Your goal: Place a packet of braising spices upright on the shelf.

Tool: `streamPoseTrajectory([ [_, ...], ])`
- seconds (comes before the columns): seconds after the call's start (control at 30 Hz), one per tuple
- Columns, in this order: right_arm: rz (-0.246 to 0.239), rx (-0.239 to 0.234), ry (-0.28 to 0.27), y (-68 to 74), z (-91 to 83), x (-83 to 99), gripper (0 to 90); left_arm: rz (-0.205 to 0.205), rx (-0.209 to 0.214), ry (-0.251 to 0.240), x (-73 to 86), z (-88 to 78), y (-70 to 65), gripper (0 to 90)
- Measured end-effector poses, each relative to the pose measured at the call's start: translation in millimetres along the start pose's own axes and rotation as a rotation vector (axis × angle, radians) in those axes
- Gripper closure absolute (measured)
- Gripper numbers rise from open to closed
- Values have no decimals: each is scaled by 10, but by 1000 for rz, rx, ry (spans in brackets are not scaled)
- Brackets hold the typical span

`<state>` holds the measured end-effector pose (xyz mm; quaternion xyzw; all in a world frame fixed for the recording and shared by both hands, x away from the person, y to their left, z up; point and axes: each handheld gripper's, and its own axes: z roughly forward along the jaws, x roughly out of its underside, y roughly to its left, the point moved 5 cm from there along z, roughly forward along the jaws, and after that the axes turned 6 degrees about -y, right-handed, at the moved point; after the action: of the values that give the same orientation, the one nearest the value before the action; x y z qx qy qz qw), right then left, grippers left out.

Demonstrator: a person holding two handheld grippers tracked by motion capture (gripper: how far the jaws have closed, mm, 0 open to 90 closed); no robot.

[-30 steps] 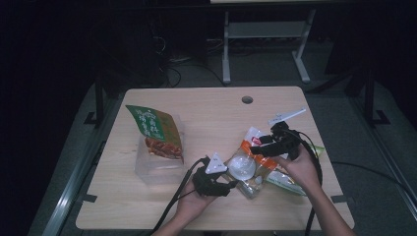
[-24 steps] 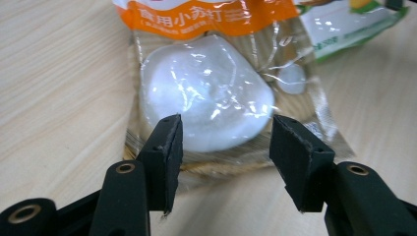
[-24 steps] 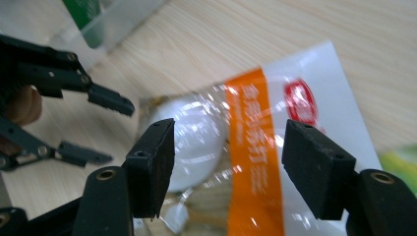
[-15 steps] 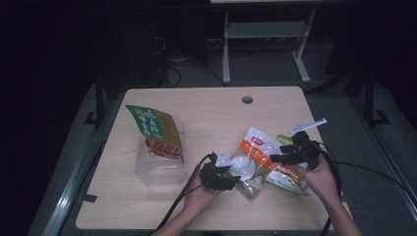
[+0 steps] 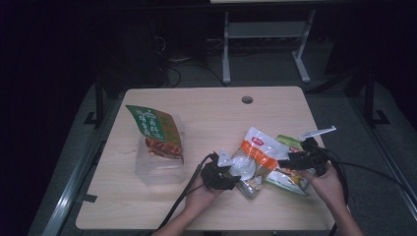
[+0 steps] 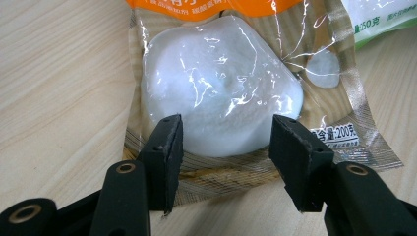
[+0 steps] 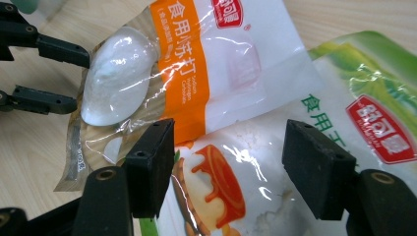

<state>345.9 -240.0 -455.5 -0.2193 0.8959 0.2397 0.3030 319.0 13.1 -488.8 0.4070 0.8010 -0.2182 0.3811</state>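
Left gripper (image 5: 235,178) sits low in the middle of the high view, jaws spread wide around the white lump at the bottom end of the orange-and-white powder bag (image 5: 253,156), pads not quite pressing it as far as I can see. Right gripper (image 5: 284,164) is over at lower right, jaws also wide, hovering above the green-edged bag (image 5: 290,178) tucked under the orange one. Both bags lie flat on the wooden table (image 5: 216,118).
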Motion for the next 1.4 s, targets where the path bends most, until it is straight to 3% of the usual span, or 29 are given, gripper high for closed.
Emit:
streamPoseTrajectory([
  [0.67,-4,-64,6,160,219,-110,441,3,0,8,-6,3,3,465],
  [1.03,-2,-81,52,237,431,-169,486,10,5,16,-7,2,-8,470],
  [1.4,26,-78,75,294,582,-209,650,5,15,19,-6,-1,-13,480],
])
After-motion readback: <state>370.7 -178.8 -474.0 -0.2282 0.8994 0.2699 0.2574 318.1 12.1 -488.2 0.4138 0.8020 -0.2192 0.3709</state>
